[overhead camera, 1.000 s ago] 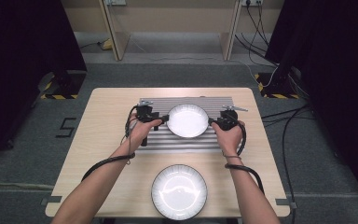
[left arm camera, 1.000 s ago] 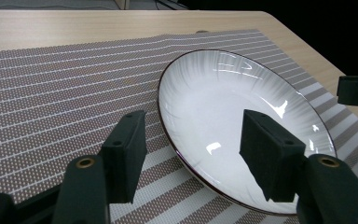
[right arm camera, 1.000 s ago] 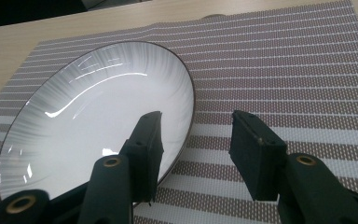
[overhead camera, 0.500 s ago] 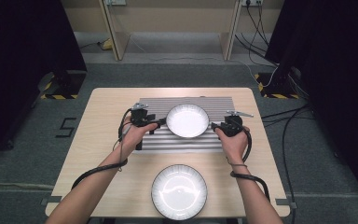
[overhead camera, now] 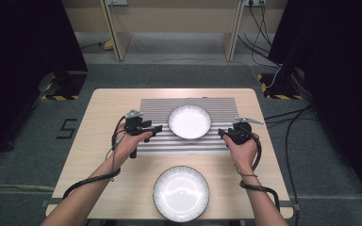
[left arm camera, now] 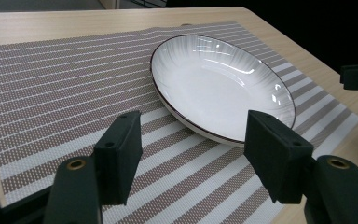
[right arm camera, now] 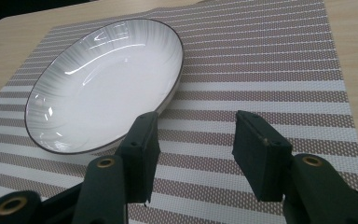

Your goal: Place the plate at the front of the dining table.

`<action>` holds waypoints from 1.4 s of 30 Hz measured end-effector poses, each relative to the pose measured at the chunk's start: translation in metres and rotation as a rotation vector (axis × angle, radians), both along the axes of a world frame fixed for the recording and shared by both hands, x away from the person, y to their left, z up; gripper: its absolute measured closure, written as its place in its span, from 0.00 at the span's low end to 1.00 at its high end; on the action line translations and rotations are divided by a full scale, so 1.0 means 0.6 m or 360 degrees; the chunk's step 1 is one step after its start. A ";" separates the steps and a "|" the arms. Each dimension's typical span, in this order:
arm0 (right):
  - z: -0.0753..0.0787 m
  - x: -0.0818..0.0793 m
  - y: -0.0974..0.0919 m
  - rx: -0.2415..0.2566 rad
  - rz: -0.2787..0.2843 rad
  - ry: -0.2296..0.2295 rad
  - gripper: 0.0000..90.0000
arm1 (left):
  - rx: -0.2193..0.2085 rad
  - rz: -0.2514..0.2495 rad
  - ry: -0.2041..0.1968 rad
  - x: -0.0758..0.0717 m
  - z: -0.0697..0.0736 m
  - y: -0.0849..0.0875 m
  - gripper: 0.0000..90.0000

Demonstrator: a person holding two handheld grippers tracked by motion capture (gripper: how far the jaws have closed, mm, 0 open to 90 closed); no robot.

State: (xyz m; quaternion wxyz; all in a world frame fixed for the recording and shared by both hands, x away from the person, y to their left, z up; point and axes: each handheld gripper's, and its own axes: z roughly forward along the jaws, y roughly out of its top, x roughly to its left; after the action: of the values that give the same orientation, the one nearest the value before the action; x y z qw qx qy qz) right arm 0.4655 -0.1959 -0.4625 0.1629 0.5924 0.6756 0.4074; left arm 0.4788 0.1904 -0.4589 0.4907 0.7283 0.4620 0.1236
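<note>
A white plate with a dark rim (overhead camera: 190,121) lies on a striped placemat (overhead camera: 226,106) at the middle of the table. My left gripper (overhead camera: 159,128) is just left of the plate and my right gripper (overhead camera: 221,133) just right of it. Both are apart from the rim, and both point inward at it. In the left gripper view the plate (left arm camera: 219,84) lies beyond the left gripper (left arm camera: 193,140). In the right gripper view the plate (right arm camera: 107,84) lies ahead and to the left of the right gripper (right arm camera: 196,135). Both pairs of jaws have just been opening and stand open with nothing between them.
A second, larger white plate (overhead camera: 181,193) sits on the bare wooden table (overhead camera: 108,108) near the front edge, between the person's forearms. Cables trail from both grippers along the arms. Dark floor and desk legs lie beyond the far table edge.
Both grippers have drawn back from the plate's rim, outward and toward the person. Their jaws stand wider. The plate stays where it was on the placemat.
</note>
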 end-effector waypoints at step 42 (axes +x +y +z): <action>-0.008 -0.129 -0.062 0.0007 -0.0065 -0.0038 0.55 | -0.0082 -0.0015 -0.0134 -0.137 -0.014 0.076 0.42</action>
State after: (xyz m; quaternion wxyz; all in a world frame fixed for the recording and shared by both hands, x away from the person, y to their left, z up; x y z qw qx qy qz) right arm 0.3881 -0.2334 -0.4673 0.1780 0.6015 0.6605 0.4125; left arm 0.3966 0.2358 -0.4670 0.5288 0.7119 0.4404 0.1400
